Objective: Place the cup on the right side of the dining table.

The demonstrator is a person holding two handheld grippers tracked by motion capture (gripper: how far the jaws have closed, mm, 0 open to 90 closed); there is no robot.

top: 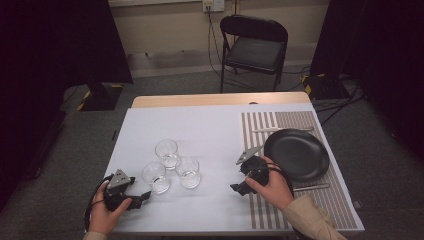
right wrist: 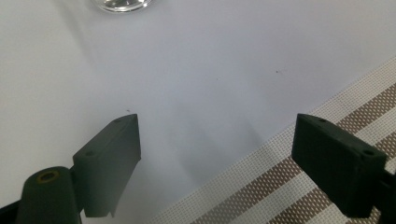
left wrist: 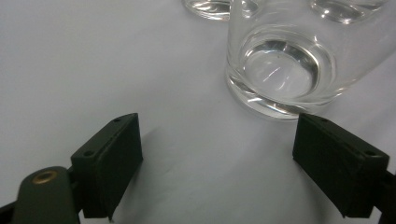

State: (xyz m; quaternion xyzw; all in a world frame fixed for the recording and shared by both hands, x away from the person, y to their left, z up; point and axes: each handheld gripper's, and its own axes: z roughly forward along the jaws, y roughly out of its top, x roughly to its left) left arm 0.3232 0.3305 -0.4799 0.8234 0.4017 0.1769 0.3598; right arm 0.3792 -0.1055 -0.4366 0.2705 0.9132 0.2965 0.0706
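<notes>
White cloth covers the table (top: 200,125) in the high view, where I see three clear glasses (top: 172,167) clustered near the middle, a black plate (top: 296,154) on a striped placemat (top: 280,122) at right, my left gripper (top: 141,197) just left of the nearest glass and my right gripper (top: 236,188) at the placemat's left edge. From the left gripper view, my jaws gape wide and empty, the nearest glass (left wrist: 285,65) just beyond the right jaw. From the right gripper view, my jaws are spread wide over bare cloth and the mat's edge (right wrist: 289,177).
</notes>
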